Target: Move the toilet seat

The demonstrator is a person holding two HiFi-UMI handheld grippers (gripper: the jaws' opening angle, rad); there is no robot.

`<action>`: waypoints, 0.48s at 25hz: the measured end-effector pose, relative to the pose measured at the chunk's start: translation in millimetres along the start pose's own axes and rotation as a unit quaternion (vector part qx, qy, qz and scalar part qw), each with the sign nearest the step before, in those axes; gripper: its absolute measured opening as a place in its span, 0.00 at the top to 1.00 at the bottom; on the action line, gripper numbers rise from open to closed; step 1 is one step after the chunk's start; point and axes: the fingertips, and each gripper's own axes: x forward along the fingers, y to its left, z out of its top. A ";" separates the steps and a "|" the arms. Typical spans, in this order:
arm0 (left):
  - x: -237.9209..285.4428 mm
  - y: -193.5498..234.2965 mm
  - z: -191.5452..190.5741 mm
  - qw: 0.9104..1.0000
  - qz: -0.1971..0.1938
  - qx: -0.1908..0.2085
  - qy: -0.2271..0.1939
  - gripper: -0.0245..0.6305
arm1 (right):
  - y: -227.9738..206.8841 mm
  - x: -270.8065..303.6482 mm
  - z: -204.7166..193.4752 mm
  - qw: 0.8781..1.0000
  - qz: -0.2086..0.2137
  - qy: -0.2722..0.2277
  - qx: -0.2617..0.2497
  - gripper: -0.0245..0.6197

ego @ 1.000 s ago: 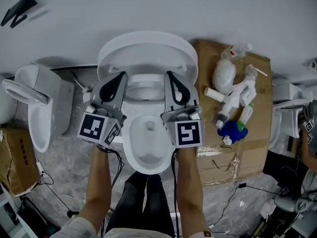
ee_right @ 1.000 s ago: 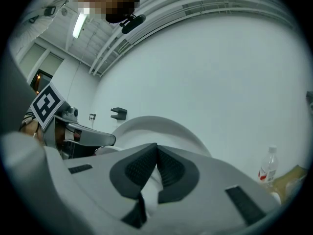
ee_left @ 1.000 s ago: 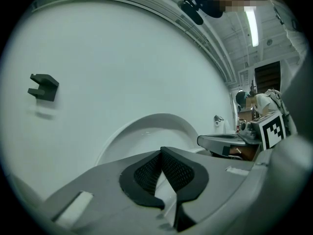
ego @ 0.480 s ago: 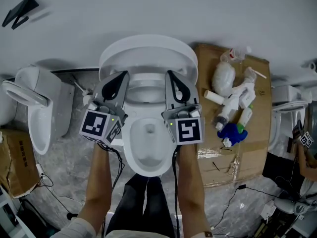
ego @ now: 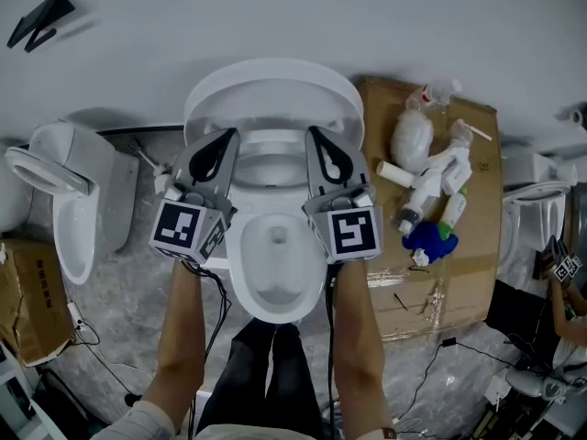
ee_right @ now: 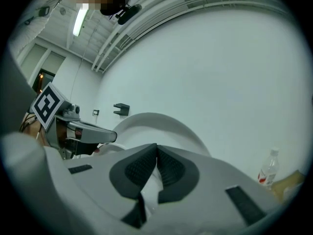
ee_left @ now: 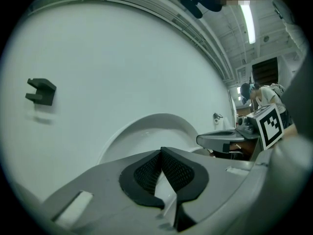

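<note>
- The left tool (ego: pixel 223 141) is clenched: its pads meet at the tips and grasp nothing.
- The right tool (ego: pixel 313 136) is also clenched, with nothing between its pads.
- The two tools are side by side and apart, one over each side of the toilet bowl (ego: pixel 275 312).
- The toilet seat (ego: pixel 275 90) stands raised against the wall, straight ahead of both tool tips. No view shows whether either tip touches it.
- A second toilet (ego: pixel 78 209) stands on the floor to the left of the left tool, well apart from it.
- A flat cardboard sheet (ego: pixel 468 273) lies just to the right of the right tool. It carries white bottles (ego: pixel 431 186) and a blue object (ego: pixel 429 241).
- Another white fixture (ego: pixel 532 209) stands beyond the sheet, at the far right.
- A cardboard box (ego: pixel 32 291) sits behind and left of the left tool, with cables (ego: pixel 92 337) on the floor beside it.
- A black bracket (ego: pixel 37 16) is fixed to the wall, far ahead and left of the left tool.
- Nothing lies between the tool tips and the seat.
</note>
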 end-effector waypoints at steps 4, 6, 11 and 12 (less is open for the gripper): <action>-15.2 -14.1 13.8 0.999 -0.023 0.000 -0.028 0.98 | 8.3 -24.1 20.1 1.000 -0.002 -0.025 0.012 0.96; -25.7 -25.1 23.5 0.998 -0.040 -0.004 -0.044 0.98 | 17.8 -39.5 31.7 0.999 0.013 -0.036 0.010 0.96; -64.6 -61.5 41.0 0.993 -0.087 0.010 -0.073 0.98 | 44.5 -84.6 53.7 0.997 0.050 -0.047 0.028 0.96; -72.1 -68.9 43.9 0.992 -0.093 0.013 -0.078 0.98 | 49.5 -94.1 55.3 0.997 0.054 -0.047 0.031 0.96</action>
